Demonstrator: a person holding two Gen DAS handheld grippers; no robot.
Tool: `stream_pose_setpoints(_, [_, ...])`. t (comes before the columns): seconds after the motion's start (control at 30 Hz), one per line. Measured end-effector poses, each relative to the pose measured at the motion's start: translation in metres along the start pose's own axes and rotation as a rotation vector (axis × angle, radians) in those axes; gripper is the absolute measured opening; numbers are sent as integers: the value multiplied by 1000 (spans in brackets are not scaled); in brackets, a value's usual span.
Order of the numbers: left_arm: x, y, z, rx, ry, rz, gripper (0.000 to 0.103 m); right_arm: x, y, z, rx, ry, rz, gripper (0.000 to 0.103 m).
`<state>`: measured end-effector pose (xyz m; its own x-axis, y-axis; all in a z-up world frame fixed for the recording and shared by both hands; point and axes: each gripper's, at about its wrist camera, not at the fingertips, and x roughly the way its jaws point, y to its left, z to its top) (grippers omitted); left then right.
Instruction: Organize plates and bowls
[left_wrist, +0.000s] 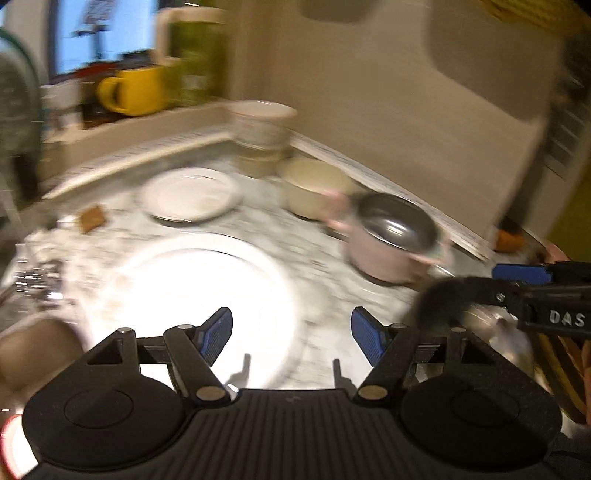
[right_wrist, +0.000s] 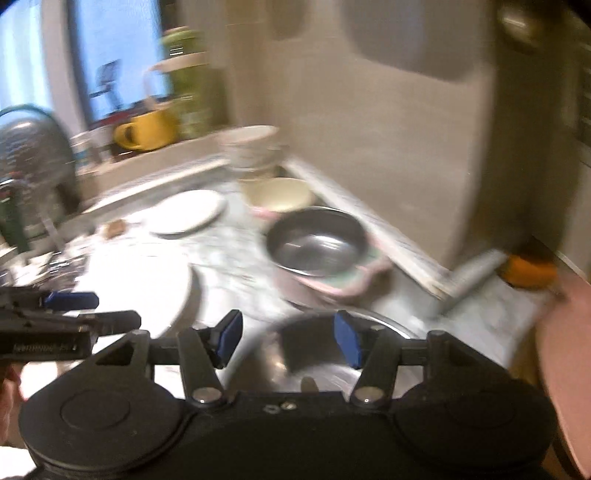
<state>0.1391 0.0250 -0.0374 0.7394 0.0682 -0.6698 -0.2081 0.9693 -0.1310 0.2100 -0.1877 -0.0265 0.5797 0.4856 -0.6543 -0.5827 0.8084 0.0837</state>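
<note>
Both views are motion-blurred. My left gripper (left_wrist: 291, 338) is open and empty above the near edge of a large white plate (left_wrist: 192, 299) on the marble counter. A smaller white plate (left_wrist: 192, 197) lies further back. A cream bowl (left_wrist: 314, 184), a stack of bowls (left_wrist: 260, 129) and a pink-walled steel bowl (left_wrist: 395, 236) stand to the right. My right gripper (right_wrist: 288, 338) is open and empty over a steel bowl (right_wrist: 332, 365). The pink steel bowl (right_wrist: 317, 247), cream bowl (right_wrist: 277, 194) and small plate (right_wrist: 184, 212) lie beyond it.
A yellow mug (left_wrist: 136, 90) and a green jar (left_wrist: 195, 59) stand on the window ledge. A beige wall panel (right_wrist: 406, 147) rises on the right. An orange object (right_wrist: 528, 271) lies by the corner. Cutlery (left_wrist: 37, 284) lies at the left.
</note>
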Motion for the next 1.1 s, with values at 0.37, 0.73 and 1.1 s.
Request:
stream_pose_setpoints(0.37, [28, 131, 16, -153, 59, 133, 70, 104, 63, 37, -34, 209, 110, 51])
stream_pose_setpoints(0.73, [67, 159, -3, -235, 202, 79, 32, 162, 68, 33, 46, 357, 151, 12])
stream_pose_setpoints(1.1, [59, 141, -14, -210, 233, 51, 15, 148, 59, 23, 12, 356, 158, 9])
